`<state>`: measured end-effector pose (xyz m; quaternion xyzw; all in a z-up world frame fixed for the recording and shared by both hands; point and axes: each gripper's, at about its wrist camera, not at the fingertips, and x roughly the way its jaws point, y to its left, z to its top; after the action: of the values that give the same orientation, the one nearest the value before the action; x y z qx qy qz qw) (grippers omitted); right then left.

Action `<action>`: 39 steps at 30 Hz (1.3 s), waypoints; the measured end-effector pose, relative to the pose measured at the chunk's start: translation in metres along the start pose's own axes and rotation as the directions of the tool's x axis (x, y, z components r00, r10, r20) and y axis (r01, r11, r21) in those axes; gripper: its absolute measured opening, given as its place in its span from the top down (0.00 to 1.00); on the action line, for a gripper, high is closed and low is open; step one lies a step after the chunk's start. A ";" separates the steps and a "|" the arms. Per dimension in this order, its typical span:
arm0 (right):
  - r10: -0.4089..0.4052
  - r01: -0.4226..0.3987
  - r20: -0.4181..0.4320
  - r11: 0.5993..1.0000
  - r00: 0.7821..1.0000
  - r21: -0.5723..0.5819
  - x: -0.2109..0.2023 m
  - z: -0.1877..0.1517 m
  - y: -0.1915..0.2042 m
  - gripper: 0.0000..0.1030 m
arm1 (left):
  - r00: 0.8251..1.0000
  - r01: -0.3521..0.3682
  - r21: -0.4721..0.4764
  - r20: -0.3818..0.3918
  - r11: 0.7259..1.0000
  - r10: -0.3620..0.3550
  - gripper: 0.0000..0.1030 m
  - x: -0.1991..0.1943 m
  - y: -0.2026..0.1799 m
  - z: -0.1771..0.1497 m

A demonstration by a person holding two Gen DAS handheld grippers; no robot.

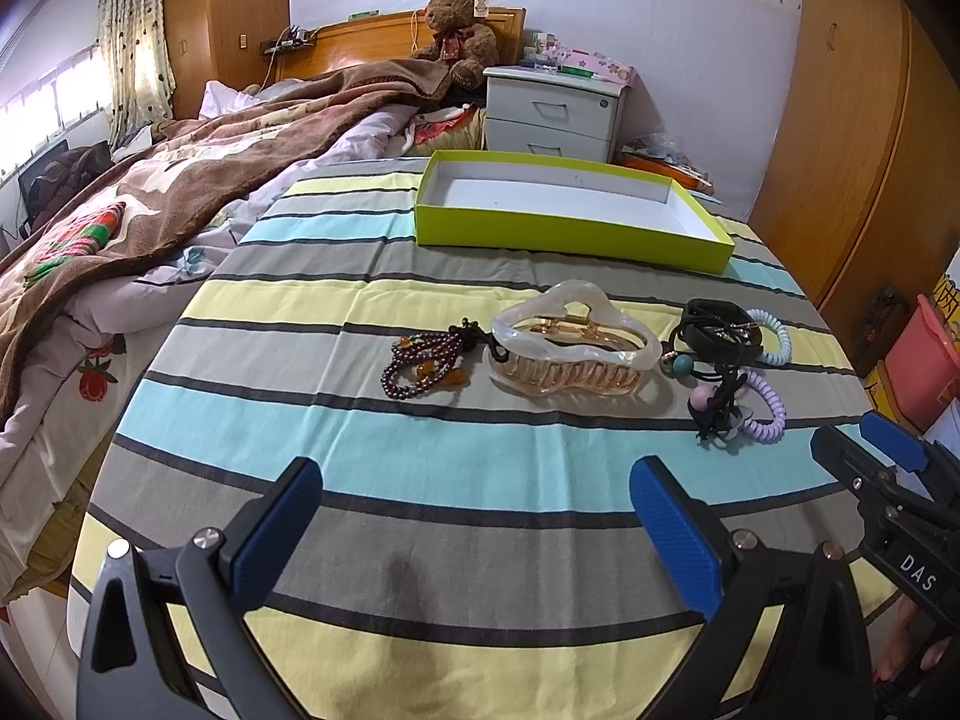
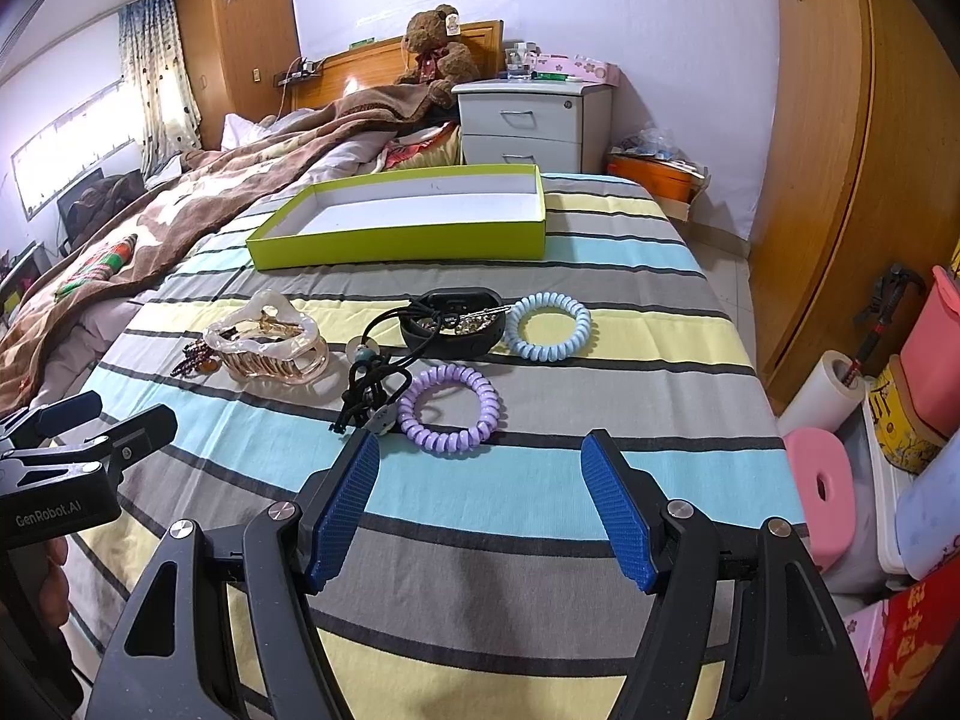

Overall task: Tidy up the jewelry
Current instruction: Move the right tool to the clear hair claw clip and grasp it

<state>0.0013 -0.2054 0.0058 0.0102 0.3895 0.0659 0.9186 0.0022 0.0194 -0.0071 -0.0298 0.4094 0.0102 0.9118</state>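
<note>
I read the striped sheet (image 1: 372, 450) as matt woven cloth, creased. Hair claw (image 1: 573, 348): glossy translucent plastic, pearly rim. Bead strand (image 1: 420, 366): polished dark beads. 2 coil ties, lilac (image 2: 449, 415) and pale blue (image 2: 547, 327): smooth shiny plastic. Green box (image 2: 408, 240): matt card, white inside. My finger pads (image 2: 343, 510): textured blue rubber-like facing.

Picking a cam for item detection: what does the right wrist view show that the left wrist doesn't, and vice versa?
Right wrist only: the purple coil hair tie and blue coil hair tie as full, unobstructed rings, plus the pink stool beside the bed.

Left wrist only: the bead bracelet laid out clearly; in the right view the hair claw mostly hides it.

Both: the empty green box, hair claw, tangled black cords, and both grippers, left gripper and right gripper, open and empty.
</note>
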 end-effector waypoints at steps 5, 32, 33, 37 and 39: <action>0.002 -0.002 -0.007 1.000 1.000 0.003 0.001 0.000 -0.001 0.32 | 1.000 0.003 0.006 -0.012 1.000 -0.003 0.00 0.003 0.000 0.001; 0.347 -0.395 -0.190 0.781 0.918 -0.484 0.068 0.055 0.112 0.32 | 0.993 0.016 -0.123 -0.114 0.992 -0.030 0.01 0.023 0.086 0.021; 0.343 -0.395 -0.196 0.774 0.919 -0.496 0.072 0.055 0.115 0.33 | 0.993 0.016 -0.130 -0.117 0.991 -0.031 0.01 0.025 0.089 0.020; 0.357 -0.423 -0.228 0.736 0.906 -0.529 0.082 0.055 0.125 0.39 | 0.989 0.056 -0.158 -0.126 0.986 -0.077 0.01 0.030 0.095 0.019; 0.357 -0.436 -0.251 0.721 0.900 -0.539 0.088 0.053 0.130 0.43 | 0.989 0.054 -0.147 -0.128 0.988 -0.073 0.01 0.029 0.094 0.019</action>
<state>0.0855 -0.0639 -0.0112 -0.1929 0.3973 0.3777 0.8138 0.0316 0.1144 -0.0211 -0.1090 0.4662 0.0083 0.8779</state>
